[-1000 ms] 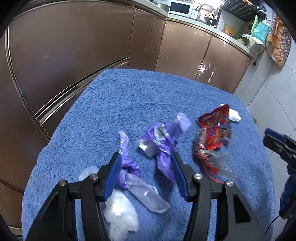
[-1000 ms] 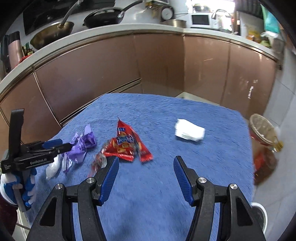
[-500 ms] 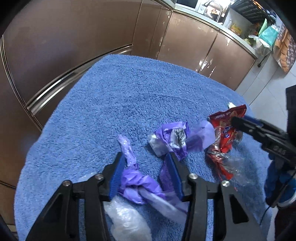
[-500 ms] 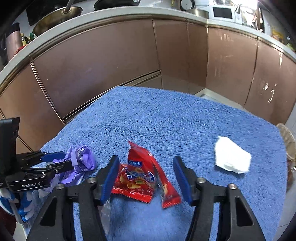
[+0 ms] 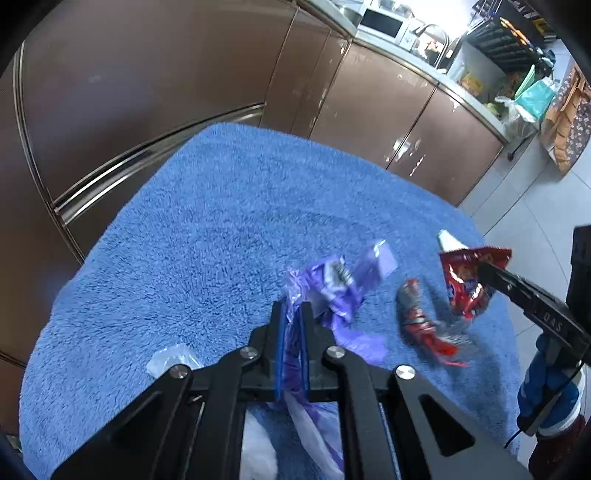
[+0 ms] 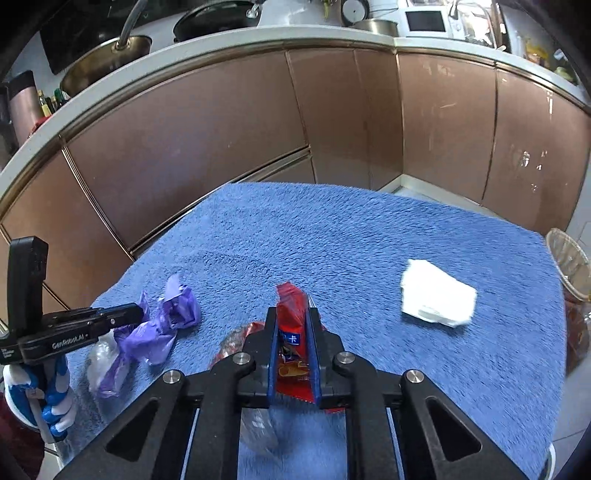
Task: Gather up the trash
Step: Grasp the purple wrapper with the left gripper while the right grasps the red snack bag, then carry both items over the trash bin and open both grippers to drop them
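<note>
Two pieces of litter are pinched at once above a blue towel (image 6: 369, 236). A purple wrapper (image 5: 332, 291), thin and crumpled, is clamped in the nearly closed left gripper (image 5: 290, 317); a glossy red snack packet (image 6: 291, 306) is squeezed upright in the right gripper (image 6: 291, 321). Both look feather-light, soft and slippery, best gripped at bunched folds. A white tissue (image 6: 437, 297) lies well apart.

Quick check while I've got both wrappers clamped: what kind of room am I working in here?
Most likely a home kitchen: glossy brown cabinet doors run under a pale countertop holding a metal wok and a white microwave. The trash lies on a blue fluffy towel.
</note>
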Demonstrator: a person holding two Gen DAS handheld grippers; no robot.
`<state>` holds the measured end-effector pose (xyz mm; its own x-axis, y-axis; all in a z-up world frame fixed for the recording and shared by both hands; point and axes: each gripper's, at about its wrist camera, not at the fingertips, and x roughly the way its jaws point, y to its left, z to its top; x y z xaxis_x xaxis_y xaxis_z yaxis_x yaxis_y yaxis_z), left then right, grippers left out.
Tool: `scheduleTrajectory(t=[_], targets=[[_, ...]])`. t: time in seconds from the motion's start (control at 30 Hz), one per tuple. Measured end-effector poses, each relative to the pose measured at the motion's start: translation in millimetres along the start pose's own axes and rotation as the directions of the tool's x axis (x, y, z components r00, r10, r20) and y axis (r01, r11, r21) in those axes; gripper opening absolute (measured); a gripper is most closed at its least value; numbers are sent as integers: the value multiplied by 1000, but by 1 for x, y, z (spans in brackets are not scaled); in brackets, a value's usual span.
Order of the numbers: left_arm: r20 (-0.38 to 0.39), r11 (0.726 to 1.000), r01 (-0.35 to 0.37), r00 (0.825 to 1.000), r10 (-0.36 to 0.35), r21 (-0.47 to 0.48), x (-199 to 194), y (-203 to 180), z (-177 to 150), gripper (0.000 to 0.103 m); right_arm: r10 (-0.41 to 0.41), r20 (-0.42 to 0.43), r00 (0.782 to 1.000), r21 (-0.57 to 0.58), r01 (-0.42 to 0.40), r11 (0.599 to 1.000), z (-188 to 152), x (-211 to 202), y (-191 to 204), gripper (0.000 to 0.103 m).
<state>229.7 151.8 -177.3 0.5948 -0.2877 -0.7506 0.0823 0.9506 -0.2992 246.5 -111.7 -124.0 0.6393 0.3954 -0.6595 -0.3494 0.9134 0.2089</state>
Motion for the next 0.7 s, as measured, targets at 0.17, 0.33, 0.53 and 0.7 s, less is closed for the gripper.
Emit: scheduleTrajectory(t=[0.17, 0.33, 0.53, 0.7], targets=[[52, 1000, 10, 999, -10, 4, -31, -6, 3, 6, -18, 51, 999, 11, 18, 1000, -4, -38, -1, 13], [111, 1000, 28, 993, -29, 10, -68, -18, 3, 5, -45, 116, 992, 23, 43, 999, -10, -87, -1, 13], [168, 997, 54, 984, -61, 49, -111, -40, 2, 5, -91, 208, 974, 34, 86, 996, -22, -148, 2, 13], [202, 991, 91, 973, -110, 103, -139, -70, -1, 5, -152, 287, 946, 77, 135, 988, -38, -209, -3, 13]])
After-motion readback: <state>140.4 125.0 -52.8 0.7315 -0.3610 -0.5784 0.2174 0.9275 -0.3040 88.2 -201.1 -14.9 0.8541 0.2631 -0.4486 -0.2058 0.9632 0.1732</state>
